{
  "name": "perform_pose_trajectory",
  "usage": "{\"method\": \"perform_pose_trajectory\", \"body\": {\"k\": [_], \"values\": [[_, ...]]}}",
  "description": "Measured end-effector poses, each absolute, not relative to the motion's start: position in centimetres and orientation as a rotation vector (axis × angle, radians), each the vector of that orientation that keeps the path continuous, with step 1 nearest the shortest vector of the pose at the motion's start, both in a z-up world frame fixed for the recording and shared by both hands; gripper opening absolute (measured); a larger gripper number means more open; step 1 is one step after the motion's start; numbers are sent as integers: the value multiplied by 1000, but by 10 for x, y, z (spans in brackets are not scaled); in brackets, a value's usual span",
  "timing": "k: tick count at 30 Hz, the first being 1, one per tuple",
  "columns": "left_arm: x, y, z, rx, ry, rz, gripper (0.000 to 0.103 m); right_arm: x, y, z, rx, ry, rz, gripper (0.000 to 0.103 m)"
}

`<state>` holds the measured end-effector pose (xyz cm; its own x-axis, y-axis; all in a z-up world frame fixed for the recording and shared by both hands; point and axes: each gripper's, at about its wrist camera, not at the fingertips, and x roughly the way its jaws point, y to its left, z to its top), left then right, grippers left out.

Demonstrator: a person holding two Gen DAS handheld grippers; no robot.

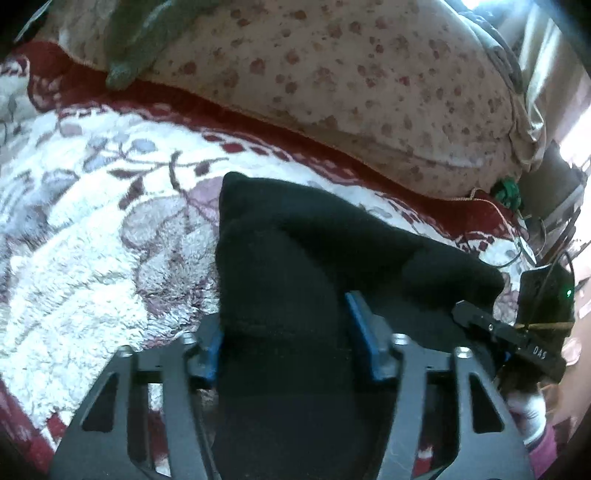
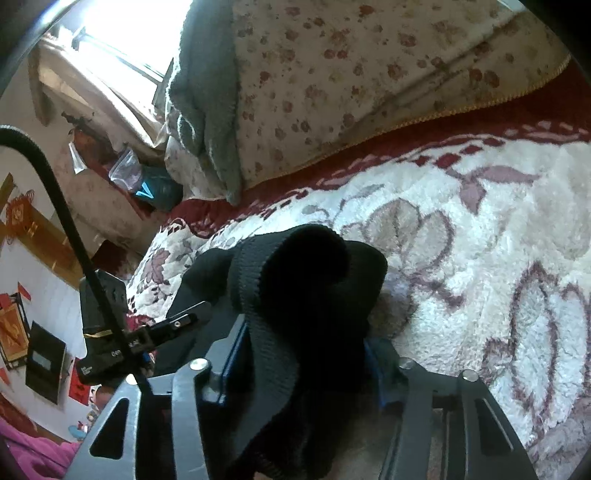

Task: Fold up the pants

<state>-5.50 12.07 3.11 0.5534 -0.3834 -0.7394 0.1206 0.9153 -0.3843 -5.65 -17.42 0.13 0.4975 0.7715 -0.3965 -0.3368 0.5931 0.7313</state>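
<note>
Black pants (image 1: pixel 314 240) lie bunched on a fluffy white and red flowered blanket (image 1: pixel 92 240). My left gripper (image 1: pixel 286 325) has its blue pads (image 1: pixel 364 332) on either side of a thick fold of the pants and is shut on it. At the right edge of the left wrist view is the right gripper (image 1: pixel 509 332), close to the same bundle. In the right wrist view the ribbed waistband of the pants (image 2: pixel 314 266) runs between the fingers of my right gripper (image 2: pixel 303 343), which is shut on it. The left gripper (image 2: pixel 147 336) shows at the left there.
A floral quilt or pillow (image 1: pixel 332 74) is piled along the far side of the blanket, with a grey-green towel (image 2: pixel 207 103) draped on it. A green object and cords (image 1: pixel 508 190) lie at the bed's right end. A bright window (image 2: pixel 122 33) and a cluttered wall are beyond.
</note>
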Motion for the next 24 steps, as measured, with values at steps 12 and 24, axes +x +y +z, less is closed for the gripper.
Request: {"method": "perform_pose_trajectory", "body": {"k": [12,24], "values": [[-78,153,78,-313,848,-263,30,-56,-146,49,582,729,806,43],[-91,261,98,-315,797,-69,30,-24,-31,74,563,751,958,43]]}}
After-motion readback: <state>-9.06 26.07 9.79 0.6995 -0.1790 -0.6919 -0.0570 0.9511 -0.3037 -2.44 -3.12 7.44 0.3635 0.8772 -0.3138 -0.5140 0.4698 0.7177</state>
